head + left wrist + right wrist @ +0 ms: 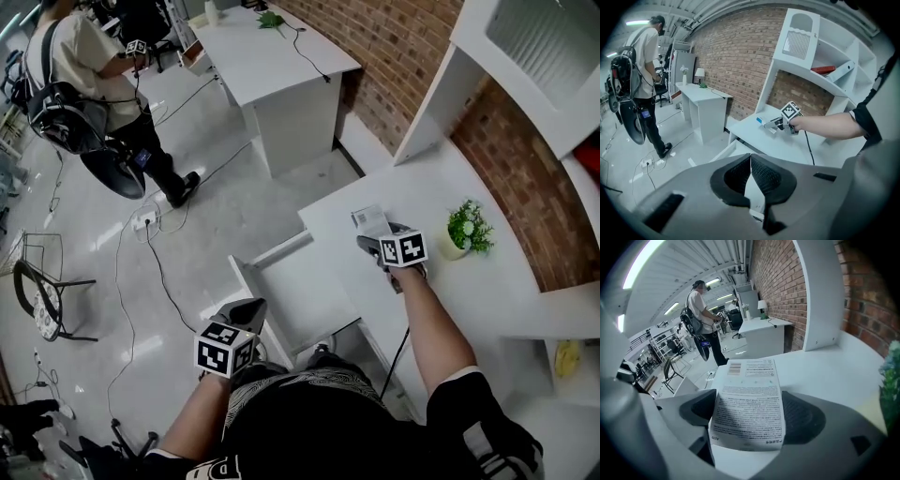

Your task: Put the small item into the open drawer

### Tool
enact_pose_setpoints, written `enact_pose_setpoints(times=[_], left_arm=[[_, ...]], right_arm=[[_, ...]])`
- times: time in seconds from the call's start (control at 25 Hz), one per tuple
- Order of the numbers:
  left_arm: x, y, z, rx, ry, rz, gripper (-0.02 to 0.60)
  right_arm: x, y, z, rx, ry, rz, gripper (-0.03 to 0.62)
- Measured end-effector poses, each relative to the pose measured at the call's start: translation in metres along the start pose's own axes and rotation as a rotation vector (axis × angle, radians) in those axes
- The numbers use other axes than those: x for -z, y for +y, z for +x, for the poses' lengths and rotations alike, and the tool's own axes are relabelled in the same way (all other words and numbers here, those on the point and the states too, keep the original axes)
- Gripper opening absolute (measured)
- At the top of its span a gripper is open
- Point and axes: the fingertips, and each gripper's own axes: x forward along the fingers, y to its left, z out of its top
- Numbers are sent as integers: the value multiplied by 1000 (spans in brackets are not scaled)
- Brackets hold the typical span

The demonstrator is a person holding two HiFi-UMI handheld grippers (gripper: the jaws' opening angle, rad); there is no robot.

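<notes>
White desk point(489, 281) with potted plant point(466, 229)

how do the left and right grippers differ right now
The left gripper has its jaws closed together on nothing; the right gripper is shut on a small white printed box. The left gripper sits low by the open drawer's side wall, while the right gripper is over the white desk top. Both carry a cube with square markers.

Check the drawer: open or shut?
Open: it stands pulled out from the desk, its white inside bare. The box is in the right gripper.
</notes>
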Motion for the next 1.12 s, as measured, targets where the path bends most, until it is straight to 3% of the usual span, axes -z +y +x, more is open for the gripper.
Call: enact_pose_setpoints(times=[0.68, 1.12], left_arm=[[0, 32, -8, 179, 33, 111, 18], [25, 42, -9, 244, 92, 141, 18]], right_arm=[[34, 115, -56, 37, -134, 180, 422], [96, 213, -19, -33, -31, 189, 422]])
